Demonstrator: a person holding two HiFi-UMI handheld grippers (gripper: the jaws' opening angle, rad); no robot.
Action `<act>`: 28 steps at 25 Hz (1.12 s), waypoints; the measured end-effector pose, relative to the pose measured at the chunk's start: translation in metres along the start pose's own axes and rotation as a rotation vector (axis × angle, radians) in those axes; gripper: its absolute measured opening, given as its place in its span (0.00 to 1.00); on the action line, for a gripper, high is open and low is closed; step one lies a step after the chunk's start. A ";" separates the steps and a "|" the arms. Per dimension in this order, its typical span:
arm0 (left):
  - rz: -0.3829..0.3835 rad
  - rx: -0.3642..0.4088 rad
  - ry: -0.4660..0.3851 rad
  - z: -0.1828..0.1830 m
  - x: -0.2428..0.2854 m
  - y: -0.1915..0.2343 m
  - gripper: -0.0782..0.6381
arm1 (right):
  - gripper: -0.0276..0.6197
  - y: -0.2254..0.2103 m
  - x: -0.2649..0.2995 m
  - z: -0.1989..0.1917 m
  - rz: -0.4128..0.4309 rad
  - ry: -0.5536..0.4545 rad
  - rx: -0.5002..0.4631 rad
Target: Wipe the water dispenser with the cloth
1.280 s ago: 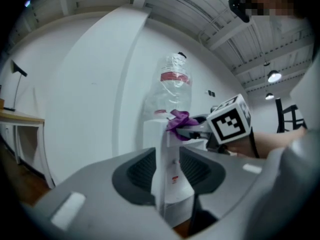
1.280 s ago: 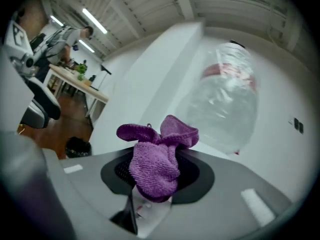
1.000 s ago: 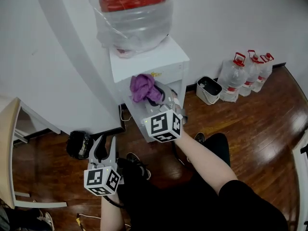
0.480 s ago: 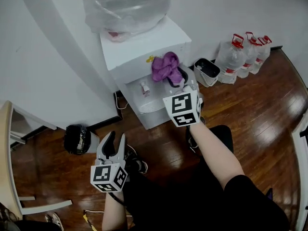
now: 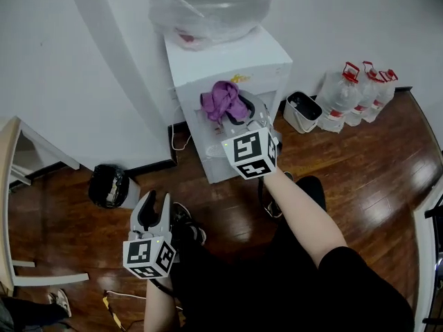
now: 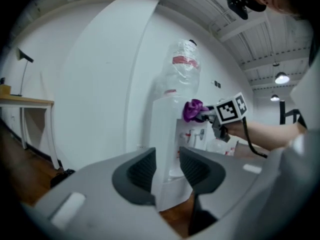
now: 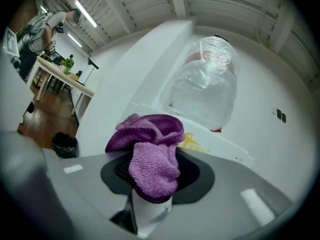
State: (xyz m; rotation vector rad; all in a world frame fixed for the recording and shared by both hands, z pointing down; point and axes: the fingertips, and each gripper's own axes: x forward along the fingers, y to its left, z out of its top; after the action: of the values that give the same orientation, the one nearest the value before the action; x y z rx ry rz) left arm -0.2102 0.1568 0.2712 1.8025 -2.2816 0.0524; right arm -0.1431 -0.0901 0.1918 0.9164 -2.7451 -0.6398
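Dark wooden floor (image 5: 360,171) and white wall (image 5: 83,81) surround a white box-shaped water dispenser (image 5: 208,61). At the dispenser's upper front, the right gripper (image 5: 235,113) is clamped on a crumpled purple terry cloth (image 5: 223,101). Down-left of the dispenser, the left gripper (image 5: 154,203) hangs empty, jaws nearly together.

A wall (image 5: 83,61) backs the dispenser (image 5: 235,61); bin (image 5: 296,124) and bottles (image 5: 336,102) stand beside it.

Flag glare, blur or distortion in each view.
Head view: sharp, glare streaks the glossy wooden floor. Left gripper view: fisheye bending, dark corners, grey jaws soft, round ceiling lamp blooming. Right gripper view: same fisheye vignette, purple terry cloth crisp.
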 end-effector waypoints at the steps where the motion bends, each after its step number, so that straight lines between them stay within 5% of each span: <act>1: 0.012 -0.021 0.000 -0.003 0.002 0.004 0.35 | 0.28 -0.007 -0.001 -0.002 -0.004 0.003 -0.014; 10: -0.028 -0.008 -0.059 0.028 0.051 -0.021 0.35 | 0.28 -0.058 -0.013 0.003 -0.029 -0.060 -0.076; 15: -0.083 0.023 0.015 0.021 0.077 -0.041 0.35 | 0.28 -0.090 -0.023 -0.005 -0.080 -0.074 -0.067; 18: -0.129 0.054 0.055 0.017 0.080 -0.048 0.35 | 0.28 -0.110 -0.027 -0.033 -0.143 -0.038 -0.008; 23: -0.190 0.090 0.110 0.002 0.067 -0.045 0.35 | 0.28 -0.143 -0.039 -0.117 -0.289 0.161 0.147; 25: -0.225 0.114 0.117 -0.004 0.062 -0.048 0.35 | 0.28 -0.137 -0.041 -0.128 -0.301 0.210 0.174; 28: -0.271 0.162 0.115 -0.012 0.059 -0.055 0.35 | 0.28 -0.082 -0.028 -0.074 -0.201 0.136 0.104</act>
State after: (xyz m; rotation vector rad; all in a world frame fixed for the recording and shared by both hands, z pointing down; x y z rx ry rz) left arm -0.1678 0.0891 0.2889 2.1151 -1.9871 0.2938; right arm -0.0559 -0.1575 0.2202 1.2227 -2.6077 -0.4506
